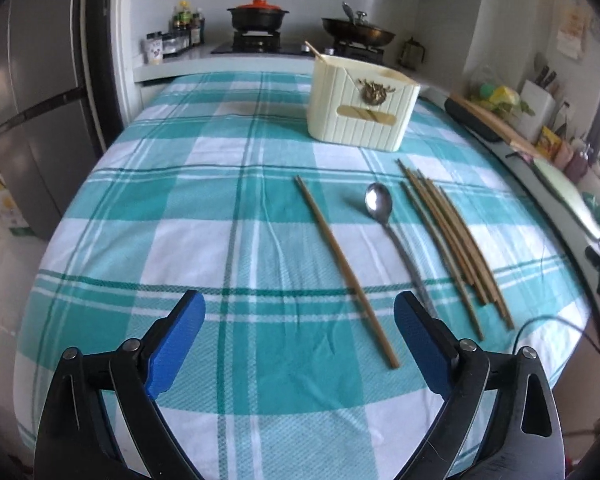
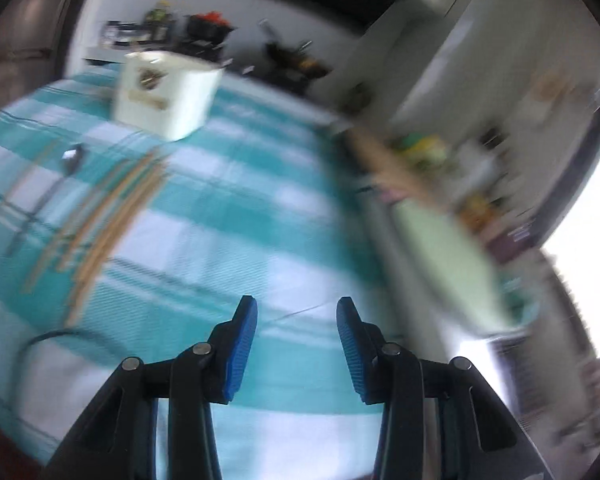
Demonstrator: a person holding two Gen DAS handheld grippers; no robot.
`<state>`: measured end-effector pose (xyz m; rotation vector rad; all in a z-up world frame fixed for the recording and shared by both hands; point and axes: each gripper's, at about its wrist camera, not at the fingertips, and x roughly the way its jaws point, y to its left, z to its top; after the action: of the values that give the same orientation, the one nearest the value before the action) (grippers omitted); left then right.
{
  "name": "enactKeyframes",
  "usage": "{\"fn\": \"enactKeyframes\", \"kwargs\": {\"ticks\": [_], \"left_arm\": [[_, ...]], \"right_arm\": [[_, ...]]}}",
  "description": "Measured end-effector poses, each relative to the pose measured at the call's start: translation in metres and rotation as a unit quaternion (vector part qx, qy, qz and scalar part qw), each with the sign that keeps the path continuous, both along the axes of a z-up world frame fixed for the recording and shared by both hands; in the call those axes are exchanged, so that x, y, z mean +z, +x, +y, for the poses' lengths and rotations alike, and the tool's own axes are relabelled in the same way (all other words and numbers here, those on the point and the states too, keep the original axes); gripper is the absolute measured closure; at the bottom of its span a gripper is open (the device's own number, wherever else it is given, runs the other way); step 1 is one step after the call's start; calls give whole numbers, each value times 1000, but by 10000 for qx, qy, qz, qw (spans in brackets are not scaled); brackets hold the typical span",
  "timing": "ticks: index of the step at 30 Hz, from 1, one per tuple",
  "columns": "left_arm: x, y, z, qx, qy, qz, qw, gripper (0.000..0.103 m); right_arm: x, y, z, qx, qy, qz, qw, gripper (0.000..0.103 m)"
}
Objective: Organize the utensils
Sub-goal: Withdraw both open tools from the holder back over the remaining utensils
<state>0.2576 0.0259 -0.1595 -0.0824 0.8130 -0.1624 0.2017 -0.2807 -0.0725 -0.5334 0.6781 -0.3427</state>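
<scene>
A cream utensil holder [image 1: 360, 108] stands at the far side of the teal checked tablecloth [image 1: 180, 200], with one chopstick [image 1: 314, 50] leaning in it. On the cloth lie a single chopstick [image 1: 346, 272], a metal spoon [image 1: 378, 202] and a loose bundle of several chopsticks [image 1: 452, 240]. My left gripper [image 1: 300, 298] is open wide just above the cloth, and the near end of the single chopstick lies between its blue pads, untouched. The right wrist view is blurred. My right gripper [image 2: 297, 302] is open and empty over bare cloth, right of the bundle [image 2: 112, 208], spoon [image 2: 70, 160] and holder [image 2: 168, 92].
Behind the table is a stove with a black pot [image 1: 258, 16] and a pan [image 1: 358, 32]. A fridge [image 1: 28, 120] stands at the left. A crowded counter with a wooden board [image 1: 488, 120] runs along the right edge. A dark cable [image 1: 540, 324] lies at the near right corner.
</scene>
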Motion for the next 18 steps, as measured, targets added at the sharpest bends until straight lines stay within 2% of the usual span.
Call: {"fn": "enactKeyframes", "kwargs": {"ticks": [1,2,4,6,8,11,15,18], "left_arm": [[0,1,-1,0,22,10,10000,6],[-1,3,-4,-2,82,30,10000,6],[-5,5,-8,-8,218,91,9997,6],[-7,5,-10,-1,259,131,9996,6],[-6,3,-10,-6,271,139,9995,6],[-4,0,-7,47,288,109,9995,6],[-5,2,-2,123,277,146,9994,6],[-7,5,-3,131,293,198,9993,6]], "right_arm": [[7,1,-3,-51,-61,-95,9999,61],[12,2,-4,6,81,-130,9999,61],[20,7,-11,282,908,-70,9954,61],[21,15,-21,581,2303,111,9713,61],[18,20,-23,815,2985,219,9507,61],[19,18,-20,1062,3135,51,9436,61],[36,9,-23,1239,3015,-144,9453,61],[54,-4,-35,1369,2822,-109,9495,61]]}}
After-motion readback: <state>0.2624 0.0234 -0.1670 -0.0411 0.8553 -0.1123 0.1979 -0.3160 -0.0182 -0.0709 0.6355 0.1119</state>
